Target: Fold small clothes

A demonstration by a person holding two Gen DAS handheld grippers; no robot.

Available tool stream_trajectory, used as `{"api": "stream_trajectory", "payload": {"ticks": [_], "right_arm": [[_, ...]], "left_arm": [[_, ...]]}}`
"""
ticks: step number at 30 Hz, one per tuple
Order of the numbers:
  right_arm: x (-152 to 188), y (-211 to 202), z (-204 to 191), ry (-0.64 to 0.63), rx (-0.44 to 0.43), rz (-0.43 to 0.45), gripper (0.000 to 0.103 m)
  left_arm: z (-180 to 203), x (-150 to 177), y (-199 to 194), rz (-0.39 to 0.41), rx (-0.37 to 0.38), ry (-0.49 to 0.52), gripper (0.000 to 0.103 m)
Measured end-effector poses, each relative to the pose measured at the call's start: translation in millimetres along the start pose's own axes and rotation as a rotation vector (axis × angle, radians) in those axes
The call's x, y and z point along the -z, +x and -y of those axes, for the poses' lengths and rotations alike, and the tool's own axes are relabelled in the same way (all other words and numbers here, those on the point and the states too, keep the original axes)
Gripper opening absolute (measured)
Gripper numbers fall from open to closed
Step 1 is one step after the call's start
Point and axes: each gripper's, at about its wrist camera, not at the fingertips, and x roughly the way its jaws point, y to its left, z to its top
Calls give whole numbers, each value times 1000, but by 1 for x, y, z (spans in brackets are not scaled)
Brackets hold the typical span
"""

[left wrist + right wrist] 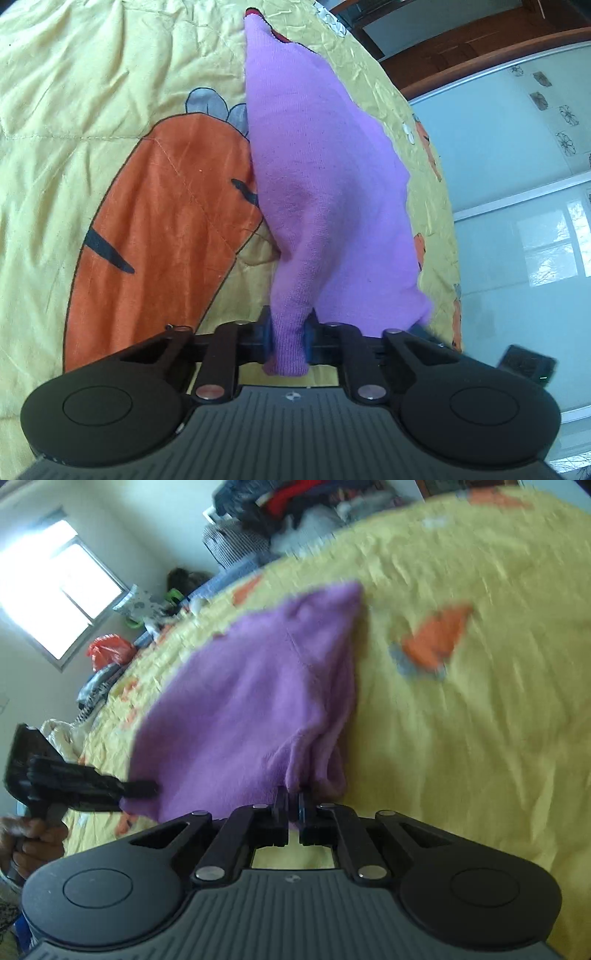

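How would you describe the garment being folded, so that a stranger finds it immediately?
Look at the yellow quilt printed with orange carrots. On it lies a purple knit garment, beside the biggest carrot. It is the only purple thing there, pinched by both grippers.

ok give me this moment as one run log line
step: both near corners gripped | left gripper: shut on purple garment | right gripper: shut on purple garment | garment: far end lying on yellow quilt | fold: not yet made
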Motion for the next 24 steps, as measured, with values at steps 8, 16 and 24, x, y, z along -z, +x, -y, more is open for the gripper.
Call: {"api": "stream_trajectory", "payload": {"ticks": [8,16,24], "right_arm": [[-51,-9,-4,-145,78,18,4],[-32,3,41,99,-72,-21,97],[-29,38,18,25,-83,-58,8]], "left_arm": [[6,1,0,-2,-34,5,58],[17,0,0,30,-53,65,95],[31,-18,30,-79,-37,92,10]]}}
